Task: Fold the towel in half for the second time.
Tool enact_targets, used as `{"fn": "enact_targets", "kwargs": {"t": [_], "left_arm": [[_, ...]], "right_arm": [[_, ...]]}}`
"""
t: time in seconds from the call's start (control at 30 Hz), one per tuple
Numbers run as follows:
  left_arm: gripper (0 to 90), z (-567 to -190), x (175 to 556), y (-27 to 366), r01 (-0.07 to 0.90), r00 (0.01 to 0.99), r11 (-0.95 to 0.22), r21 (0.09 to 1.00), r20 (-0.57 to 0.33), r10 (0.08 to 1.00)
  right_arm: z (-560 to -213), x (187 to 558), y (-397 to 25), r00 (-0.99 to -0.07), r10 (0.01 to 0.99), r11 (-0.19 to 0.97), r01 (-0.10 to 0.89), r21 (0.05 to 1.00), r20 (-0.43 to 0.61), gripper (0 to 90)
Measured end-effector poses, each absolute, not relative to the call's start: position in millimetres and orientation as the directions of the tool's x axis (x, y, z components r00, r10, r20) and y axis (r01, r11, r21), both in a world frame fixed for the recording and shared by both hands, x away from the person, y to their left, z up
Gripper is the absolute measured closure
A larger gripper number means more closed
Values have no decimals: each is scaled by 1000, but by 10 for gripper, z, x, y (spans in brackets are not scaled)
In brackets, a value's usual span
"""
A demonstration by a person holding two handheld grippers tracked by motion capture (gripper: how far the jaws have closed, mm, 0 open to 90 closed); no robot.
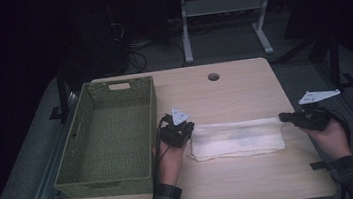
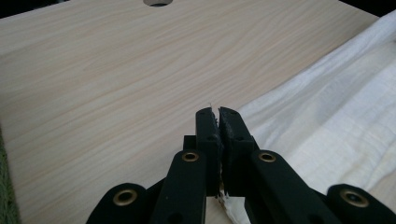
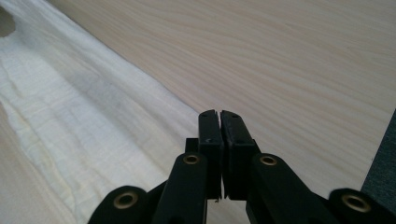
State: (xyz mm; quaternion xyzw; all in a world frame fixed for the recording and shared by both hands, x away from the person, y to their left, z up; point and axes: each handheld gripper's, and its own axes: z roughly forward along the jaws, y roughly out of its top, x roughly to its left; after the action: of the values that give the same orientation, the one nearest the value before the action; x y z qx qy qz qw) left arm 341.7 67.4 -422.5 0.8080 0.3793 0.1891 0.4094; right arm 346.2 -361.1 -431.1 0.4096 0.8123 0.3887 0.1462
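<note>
On counter point(image 1: 254, 181): towel point(image 1: 238, 139), folded, beside basket point(image 1: 113, 137). Left gripper point(image 2: 218, 113) and right gripper point(image 3: 219, 115) each clamped on a far corner, keeping the fold edge taut for lifting.

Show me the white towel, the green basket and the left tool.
white towel point(image 1: 237, 140): high view, middle of the folded cloth.
green basket point(image 1: 153, 127): high view, right side wall.
left tool point(image 2: 218, 113): left gripper view, between the closed jaw tips, with a bit of cloth pinched between the jaws.
</note>
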Motion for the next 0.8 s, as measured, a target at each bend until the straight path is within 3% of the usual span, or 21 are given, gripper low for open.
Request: {"fn": "enact_targets", "kwargs": {"t": [0.8], "left_arm": [[868, -4342, 2999, 709, 491, 624, -384, 782, -8, 781]], "right_arm": [[-4367, 2978, -3566, -663, 744, 413, 555, 722, 85, 872]]}}
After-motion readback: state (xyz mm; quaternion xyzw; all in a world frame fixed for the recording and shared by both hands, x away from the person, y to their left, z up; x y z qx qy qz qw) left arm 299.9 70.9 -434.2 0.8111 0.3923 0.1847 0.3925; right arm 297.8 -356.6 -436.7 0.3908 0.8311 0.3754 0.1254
